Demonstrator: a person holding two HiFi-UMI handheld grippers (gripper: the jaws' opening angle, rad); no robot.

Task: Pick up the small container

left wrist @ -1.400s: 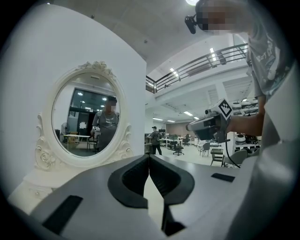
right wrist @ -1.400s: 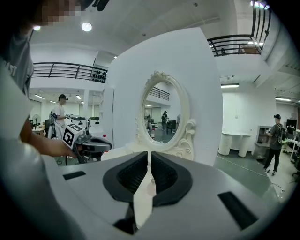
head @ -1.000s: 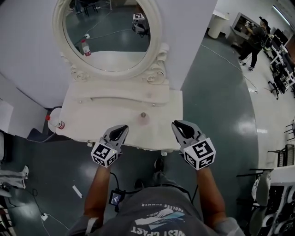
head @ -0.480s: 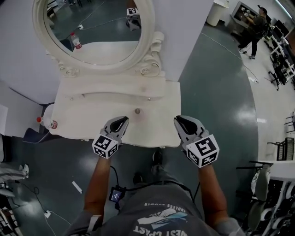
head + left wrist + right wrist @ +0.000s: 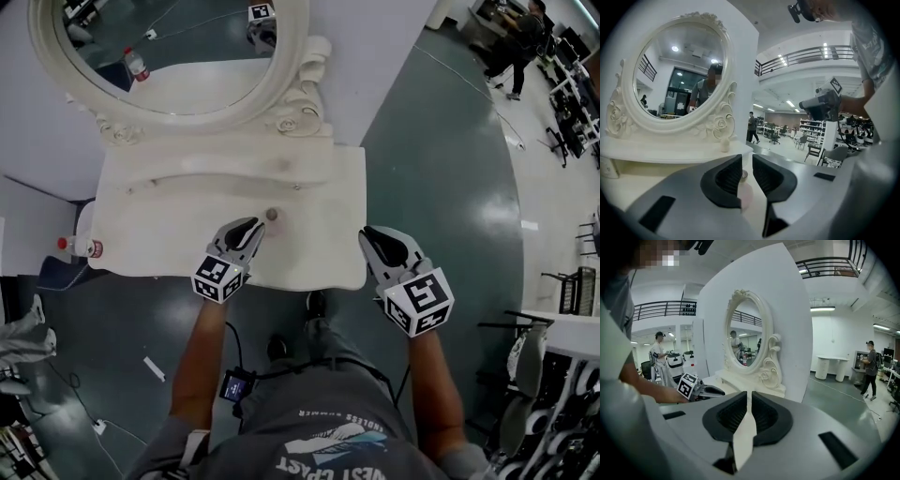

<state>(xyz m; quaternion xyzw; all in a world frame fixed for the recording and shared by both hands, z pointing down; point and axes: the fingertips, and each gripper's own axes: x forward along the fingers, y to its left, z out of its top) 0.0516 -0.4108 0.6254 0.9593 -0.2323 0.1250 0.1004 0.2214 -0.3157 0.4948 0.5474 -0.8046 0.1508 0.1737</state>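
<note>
1. You are holding the left tongs [image 5: 253, 226] over the middle of the bench [image 5: 169, 234], near its front edge, and their jaws are opening.
2. The small container [image 5: 272, 215] is standing just ahead of their tips, in line with the gap, ungripped.
3. You are holding the right tongs [image 5: 369, 233] at the bench's front right corner, jaws together on nothing.
4. The mirror [image 5: 187, 56] is standing along the back edge.

- Grey-shelled left tool [image 5: 253, 226] and right tool [image 5: 367, 232]: black pads, black-and-white marker cubes [image 5: 419, 302].
- Grey T-shirt [image 5: 328, 441], bottom centre; white print, possibly lettering.
- Black cabled device [image 5: 232, 385], lower left.
</note>
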